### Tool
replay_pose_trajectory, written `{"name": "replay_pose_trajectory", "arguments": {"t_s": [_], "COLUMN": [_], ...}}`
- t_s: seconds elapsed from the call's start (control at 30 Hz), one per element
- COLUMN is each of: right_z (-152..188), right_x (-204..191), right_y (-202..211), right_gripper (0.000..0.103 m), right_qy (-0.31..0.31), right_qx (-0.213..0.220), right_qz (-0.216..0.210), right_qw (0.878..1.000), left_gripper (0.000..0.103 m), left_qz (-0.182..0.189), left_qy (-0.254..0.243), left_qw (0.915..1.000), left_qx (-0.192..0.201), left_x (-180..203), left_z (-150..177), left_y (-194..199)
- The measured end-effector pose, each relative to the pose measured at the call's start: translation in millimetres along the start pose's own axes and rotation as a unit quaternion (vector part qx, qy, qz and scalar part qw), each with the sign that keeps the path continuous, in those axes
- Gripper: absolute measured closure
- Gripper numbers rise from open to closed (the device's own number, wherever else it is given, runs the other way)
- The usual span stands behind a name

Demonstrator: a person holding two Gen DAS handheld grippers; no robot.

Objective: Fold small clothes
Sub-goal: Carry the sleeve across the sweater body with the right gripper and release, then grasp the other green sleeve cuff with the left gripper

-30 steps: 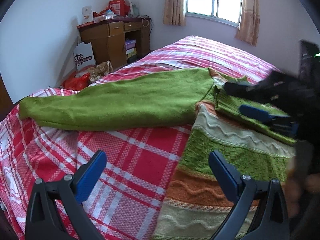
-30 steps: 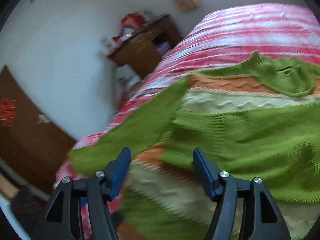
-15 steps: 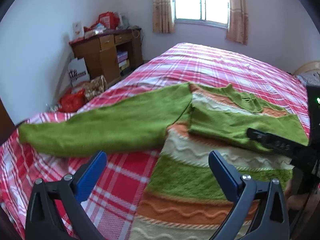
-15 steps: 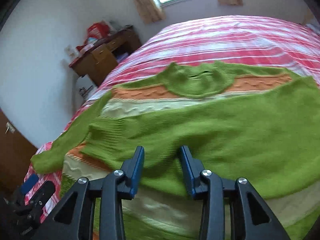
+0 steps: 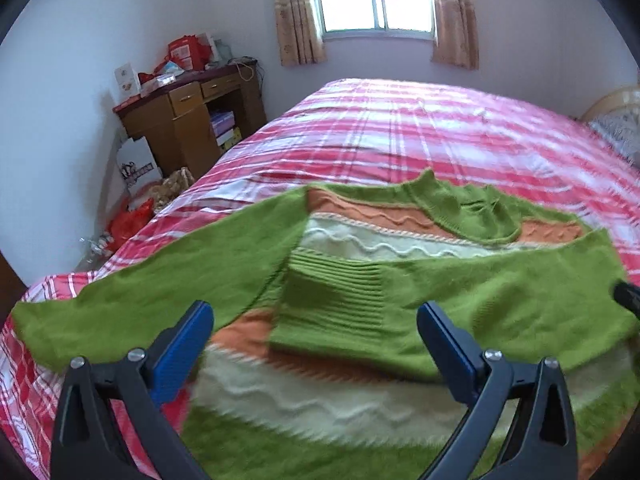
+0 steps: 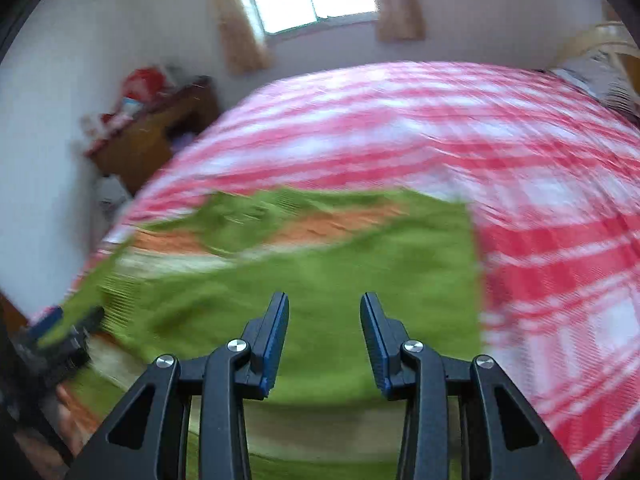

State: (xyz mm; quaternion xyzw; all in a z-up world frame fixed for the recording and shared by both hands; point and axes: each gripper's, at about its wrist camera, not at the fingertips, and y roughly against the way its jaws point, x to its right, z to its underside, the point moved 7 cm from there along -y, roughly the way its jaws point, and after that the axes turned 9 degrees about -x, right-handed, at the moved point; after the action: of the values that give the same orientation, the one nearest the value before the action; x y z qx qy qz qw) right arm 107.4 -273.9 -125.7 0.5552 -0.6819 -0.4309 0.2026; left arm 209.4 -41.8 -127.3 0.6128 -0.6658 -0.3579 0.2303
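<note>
Judging by the sweater (image 5: pixel 400 320) spread below both empty, parted grippers, left gripper (image 5: pixel 316 344) wide and right gripper (image 6: pixel 324 332) narrower, you have one sleeve folded across and the other outstretched.

Each black plastic claw, left (image 5: pixel 314 348) and right (image 6: pixel 324 340), has two triangular-cutout arms, round silver screws at the joints and flat blue pads (image 5: pixel 180 350) lining its fingers (image 6: pixel 276 336).
</note>
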Motion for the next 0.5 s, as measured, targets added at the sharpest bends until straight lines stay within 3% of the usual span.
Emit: {"name": "replay_pose_trajectory", "arguments": {"t_s": [0.07,0.13,0.27,0.33,0.5], "right_z": [14,27,28,29,30], "right_x": [19,25,20,13,12], "right_y": [-7,-10,-10,-11,-11], "right_gripper": [0.064,0.064,0.062,0.055,0.05], "right_qy": [-0.005,0.0,0.019,0.04,0.044], "right_qx": [-0.02,-0.003,0.001,0.0,0.003], "right_qz": [0.015,0.006,0.037,0.053,0.044], "right_qw": [1.0,1.0,0.999,0.998,0.998], "left_gripper": [0.0,0.0,0.0,0.0,0.0], "left_qz": [-0.014,-0.016,-0.011,-0.018,-0.021], "left_qy": [-0.007,-0.011,0.005,0.009,0.102], "left_qw": [0.9997,0.9985,0.9987,0.9988,0.9937], "left_qx": [-0.018,-0.051,-0.05,-0.044,-0.042], "left_x": [6,8,-3,-15,-87], "left_z": [3,7,8,12,30], "left_y": [-14,-26,-20,-11,14]}}
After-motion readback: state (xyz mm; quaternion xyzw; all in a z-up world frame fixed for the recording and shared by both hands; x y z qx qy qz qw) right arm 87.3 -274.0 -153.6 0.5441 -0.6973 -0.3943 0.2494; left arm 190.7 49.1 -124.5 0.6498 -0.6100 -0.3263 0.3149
